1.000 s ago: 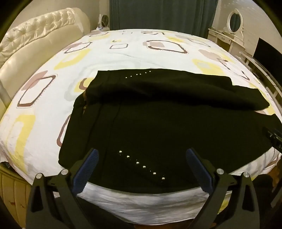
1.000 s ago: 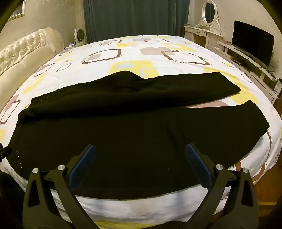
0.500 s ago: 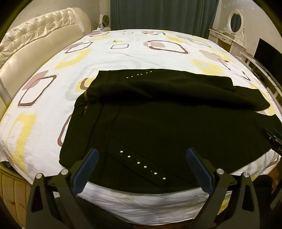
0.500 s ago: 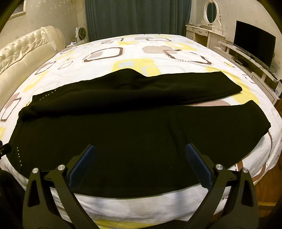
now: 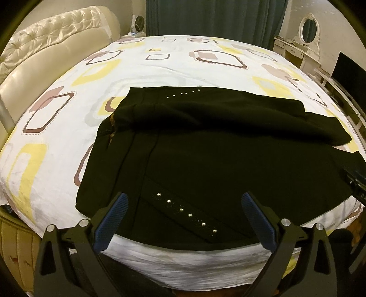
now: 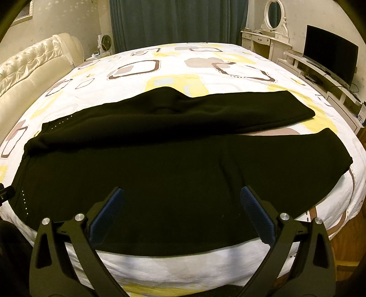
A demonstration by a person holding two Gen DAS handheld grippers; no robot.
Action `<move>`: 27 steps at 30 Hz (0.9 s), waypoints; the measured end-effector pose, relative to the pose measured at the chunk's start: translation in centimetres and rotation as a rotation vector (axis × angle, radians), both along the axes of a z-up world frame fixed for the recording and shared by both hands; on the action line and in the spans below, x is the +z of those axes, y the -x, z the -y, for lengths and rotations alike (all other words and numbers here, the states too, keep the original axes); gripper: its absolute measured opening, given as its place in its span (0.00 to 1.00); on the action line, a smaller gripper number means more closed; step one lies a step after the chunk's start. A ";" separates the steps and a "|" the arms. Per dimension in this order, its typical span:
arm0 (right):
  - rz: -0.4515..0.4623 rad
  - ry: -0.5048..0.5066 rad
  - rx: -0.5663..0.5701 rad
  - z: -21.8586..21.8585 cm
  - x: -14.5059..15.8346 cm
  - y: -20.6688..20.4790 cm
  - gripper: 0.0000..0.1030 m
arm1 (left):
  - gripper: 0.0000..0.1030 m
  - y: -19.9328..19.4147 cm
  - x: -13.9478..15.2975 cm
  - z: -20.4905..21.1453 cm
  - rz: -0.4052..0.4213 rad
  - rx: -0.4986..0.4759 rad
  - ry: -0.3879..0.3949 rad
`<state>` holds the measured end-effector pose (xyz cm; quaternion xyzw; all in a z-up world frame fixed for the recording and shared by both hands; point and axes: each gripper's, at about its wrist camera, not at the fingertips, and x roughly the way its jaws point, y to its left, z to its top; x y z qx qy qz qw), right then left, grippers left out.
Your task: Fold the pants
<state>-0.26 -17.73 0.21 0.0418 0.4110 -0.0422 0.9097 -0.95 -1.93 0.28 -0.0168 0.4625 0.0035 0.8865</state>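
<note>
Black pants point(image 5: 217, 155) lie spread flat across the near side of the bed, waist to the left, legs running right. Small silver studs point(image 5: 185, 212) mark the near hip. In the right wrist view the pants point(image 6: 173, 173) show two legs, the far one point(image 6: 205, 114) lying slightly apart from the near one at the hems. My left gripper point(image 5: 183, 205) is open and empty above the near waist edge. My right gripper point(image 6: 180, 201) is open and empty above the near leg's front edge.
The bed point(image 5: 141, 66) has a white sheet with yellow and brown squares. A cream tufted headboard point(image 5: 45, 50) is at the left. A dresser with an oval mirror point(image 6: 272, 29) and a TV point(image 6: 329, 54) stand at the right. Dark curtains point(image 6: 178, 20) hang behind.
Both grippers have drawn back and lifted slightly from the bed edge. The pants have not moved. Both stay open.
</note>
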 end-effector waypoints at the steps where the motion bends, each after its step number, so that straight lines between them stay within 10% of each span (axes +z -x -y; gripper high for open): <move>1: 0.000 0.001 0.000 0.0 0.0 0.0 0.98 | 0.96 0.0 0.0 0.0 -0.001 0.000 0.001; 27: -0.004 -0.001 0.001 -0.2 -0.3 0.0 0.98 | 0.96 -0.1 0.1 -0.2 -0.001 0.002 0.002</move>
